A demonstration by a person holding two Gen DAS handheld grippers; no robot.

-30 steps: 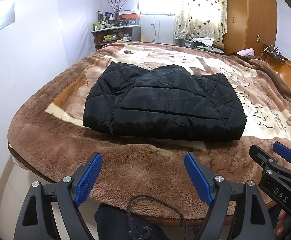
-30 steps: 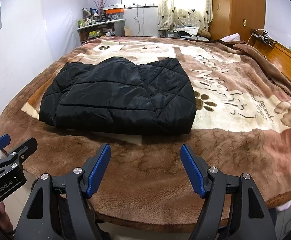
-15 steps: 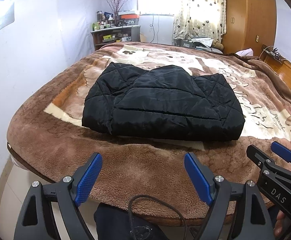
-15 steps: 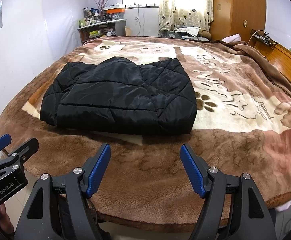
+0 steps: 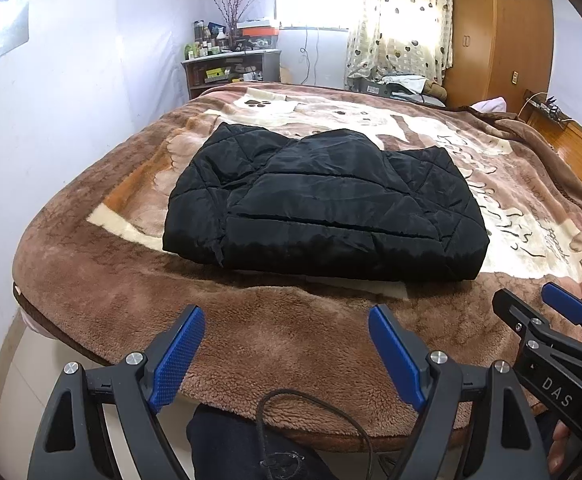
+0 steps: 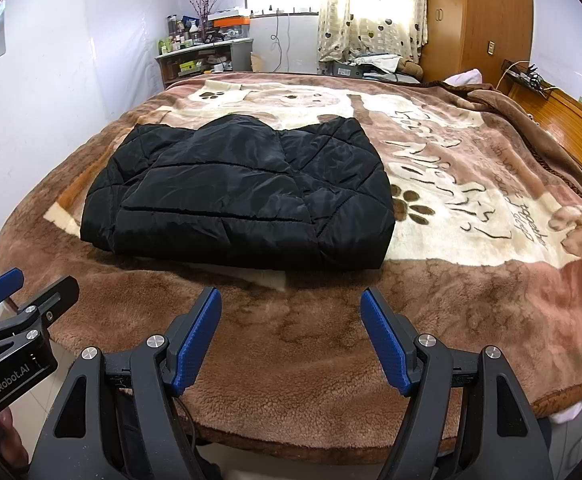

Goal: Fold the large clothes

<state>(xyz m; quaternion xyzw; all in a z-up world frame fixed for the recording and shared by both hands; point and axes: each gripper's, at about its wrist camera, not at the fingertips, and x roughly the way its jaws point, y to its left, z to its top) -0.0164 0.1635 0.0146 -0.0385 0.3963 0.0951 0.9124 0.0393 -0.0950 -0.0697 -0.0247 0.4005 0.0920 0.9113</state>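
Readable writing: "DAS" in white on the black body of the right gripper (image 5: pixel 563 336) at 4 o'clock in the left wrist view; "GenRobot.AI" in white on the body of the left gripper (image 6: pixel 23 300) at 8 o'clock in the right wrist view. Cursive script printed on the blanket (image 6: pixel 471 184), too warped to read, beside dark paw prints (image 6: pixel 413 206).

Black quilted jacket (image 5: pixel 323 204) lying folded into a thick rectangle on the blanket-covered bed (image 5: pixel 103 292), at 12 o'clock from the left gripper (image 5: pixel 287 354) and well apart from it, with a strip of brown plush between. Seen from the right gripper (image 6: pixel 291 338), same jacket (image 6: pixel 243 196) at 11 o'clock, likewise apart, its near edge facing the blue pads (image 6: pixel 195 344).

Both grippers spread wide, holding nothing, poised above the near edge of the bed. Black cable (image 5: pixel 315 408) looping below the left gripper. Cluttered shelf (image 6: pixel 203 60) and heart-patterned curtain (image 6: pixel 371 8) at 12 o'clock, wooden wardrobe (image 6: pixel 479 16) at 1 o'clock.
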